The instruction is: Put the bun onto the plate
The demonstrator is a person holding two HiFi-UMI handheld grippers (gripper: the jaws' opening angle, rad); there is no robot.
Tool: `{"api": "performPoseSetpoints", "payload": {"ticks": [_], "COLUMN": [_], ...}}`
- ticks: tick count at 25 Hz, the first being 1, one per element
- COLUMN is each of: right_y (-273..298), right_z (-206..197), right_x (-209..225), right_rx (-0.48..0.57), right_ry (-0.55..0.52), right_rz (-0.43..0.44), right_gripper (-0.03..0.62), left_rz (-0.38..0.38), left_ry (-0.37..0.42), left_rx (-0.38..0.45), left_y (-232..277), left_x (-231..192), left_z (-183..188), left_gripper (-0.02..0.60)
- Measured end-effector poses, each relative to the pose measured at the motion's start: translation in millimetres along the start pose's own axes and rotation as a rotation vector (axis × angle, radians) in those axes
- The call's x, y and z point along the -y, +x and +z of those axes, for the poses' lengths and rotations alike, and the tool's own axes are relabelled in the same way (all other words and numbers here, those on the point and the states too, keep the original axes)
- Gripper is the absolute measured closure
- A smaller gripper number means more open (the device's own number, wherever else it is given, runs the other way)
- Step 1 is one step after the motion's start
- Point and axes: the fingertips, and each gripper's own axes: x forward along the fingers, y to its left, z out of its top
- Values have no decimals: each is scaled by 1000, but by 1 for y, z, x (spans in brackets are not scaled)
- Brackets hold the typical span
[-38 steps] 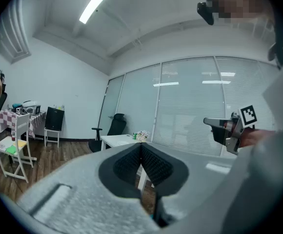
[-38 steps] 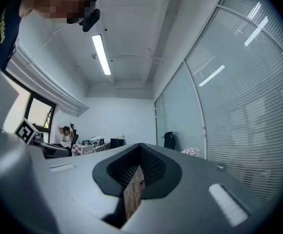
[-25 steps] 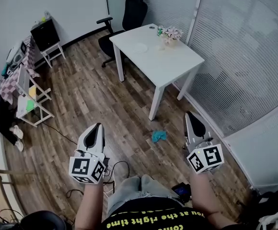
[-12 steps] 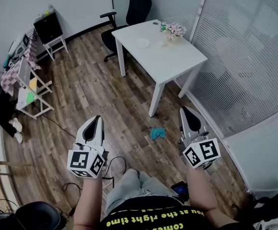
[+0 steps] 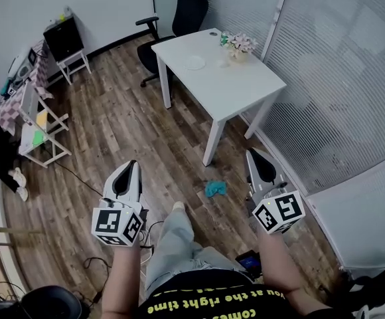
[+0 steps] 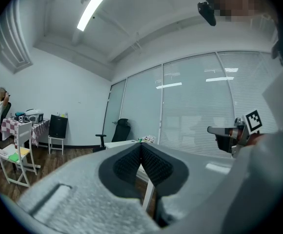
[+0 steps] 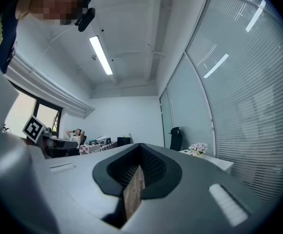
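Tongs both clenched, nothing in them: left gripper point(image 5: 133, 168) and right gripper point(image 5: 253, 157) are held level over the wood floor point(image 5: 126, 131), well apart from the white table point(image 5: 232, 88). Glass wall with blinds point(image 5: 338, 65) on the right, black chair point(image 5: 187, 8) behind the table, teal cloth point(image 5: 214, 189) on the floor. Plate point(image 5: 194, 62) is white, round and flat on the table, near the flowers point(image 5: 239, 44). Bun too small to make out. Person's legs cut off at the bottom edge.
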Motion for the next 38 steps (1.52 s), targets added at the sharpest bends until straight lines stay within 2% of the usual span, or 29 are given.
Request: {"api": "performPoseSetpoints", "payload": {"ticks": [9,21,38], "right_y": [53,156,258], "right_z": [-8,-9,-14], "right_x": [26,60,85], "right_rx": [-4,-19,-18], "right_ry": [-6,-1,21], "right_rz": [-13,-45,-53], "right_gripper": [588,588,588], "left_rz": [-16,-66,-84], "left_ry": [6,-7,2], "left_rx": [6,-1,-11], "left_y": [62,168,255], "left_x": [-29,-81,-138], "left_z": [0,16,25], "left_gripper": [581,581,581]}}
